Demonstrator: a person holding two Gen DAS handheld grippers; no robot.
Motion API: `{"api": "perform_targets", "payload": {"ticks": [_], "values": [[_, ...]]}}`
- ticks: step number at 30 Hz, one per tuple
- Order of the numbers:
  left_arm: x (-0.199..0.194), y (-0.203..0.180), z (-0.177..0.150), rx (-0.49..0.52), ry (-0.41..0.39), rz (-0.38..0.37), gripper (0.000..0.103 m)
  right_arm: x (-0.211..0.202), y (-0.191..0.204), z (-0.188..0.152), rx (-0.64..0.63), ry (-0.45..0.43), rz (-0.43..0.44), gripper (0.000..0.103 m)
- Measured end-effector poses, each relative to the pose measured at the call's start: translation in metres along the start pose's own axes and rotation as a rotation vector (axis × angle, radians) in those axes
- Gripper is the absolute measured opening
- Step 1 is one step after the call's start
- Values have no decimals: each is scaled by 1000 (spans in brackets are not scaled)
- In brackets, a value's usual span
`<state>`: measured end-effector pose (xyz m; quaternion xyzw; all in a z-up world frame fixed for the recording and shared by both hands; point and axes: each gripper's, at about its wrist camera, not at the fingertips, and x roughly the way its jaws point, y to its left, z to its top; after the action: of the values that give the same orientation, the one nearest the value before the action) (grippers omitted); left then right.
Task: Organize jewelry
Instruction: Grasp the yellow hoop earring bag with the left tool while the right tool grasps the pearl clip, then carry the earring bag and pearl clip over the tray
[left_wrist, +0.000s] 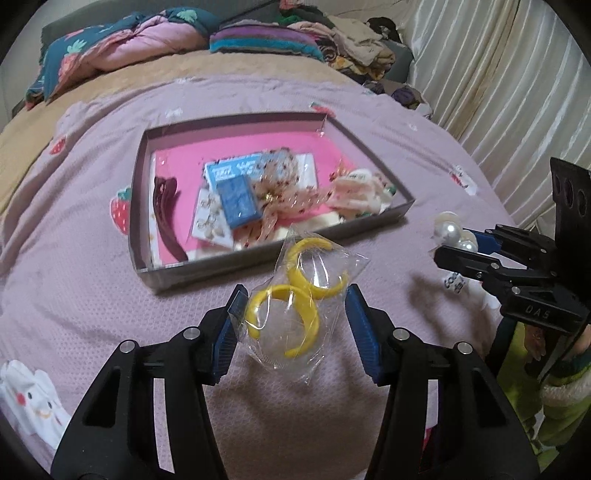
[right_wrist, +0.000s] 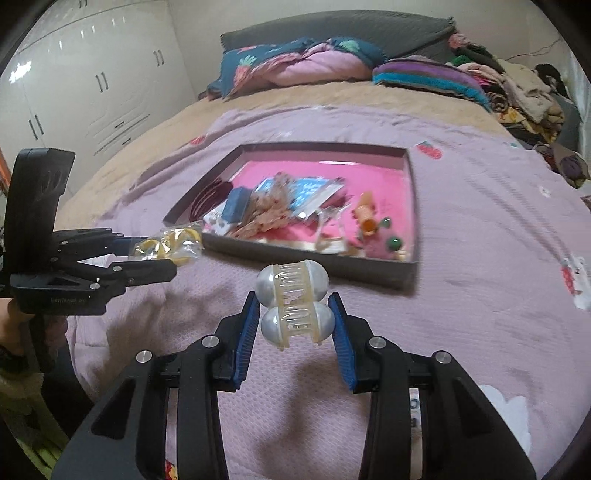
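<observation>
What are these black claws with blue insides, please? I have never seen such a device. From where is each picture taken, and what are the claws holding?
They are two hand-held grippers; a person holds one in each hand. A small camera on each gripper looks forward along its two fingers, so each picture is one gripper's own view.

In the left wrist view, the left gripper is closed on a clear bag of yellow hoops. The right gripper shows at that picture's right edge.

In the right wrist view, the right gripper grips a pearl hair claw.

Both work above a bed with a lilac strawberry blanket. On it lies a shallow grey box with a pink bottom, already holding hair clips, small cards and a blue packet.
</observation>
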<state>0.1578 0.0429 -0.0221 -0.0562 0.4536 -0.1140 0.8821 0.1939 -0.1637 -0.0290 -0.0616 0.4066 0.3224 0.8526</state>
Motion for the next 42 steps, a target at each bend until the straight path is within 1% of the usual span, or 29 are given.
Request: {"api": "perform_targets", "payload": {"ticks": [7,14,24,30,35,39,42], "values": [[-17,-6,17,13,-43,-5,46,-25,-9,8,6,-41,-28,37],[-29,-7,37,21,-84,2,46,-44,-17,23,14,-85,-44,37],[-34,-2,70,16,-128,15,46,-49,-25,55,17,-131,-54,37],[-27,3,85,-7,-129,21,46,-48,-25,76,19,-149,-52,37],[-12,17,97,-35,-117,60,46,-45,-23,94,8,-164,-48,37],[6,35,98,-81,-99,90,46,-29,-18,107,-11,-149,-42,37],[16,42,94,-86,-84,118,46,-10,-13,113,-21,-122,-32,37]]}}
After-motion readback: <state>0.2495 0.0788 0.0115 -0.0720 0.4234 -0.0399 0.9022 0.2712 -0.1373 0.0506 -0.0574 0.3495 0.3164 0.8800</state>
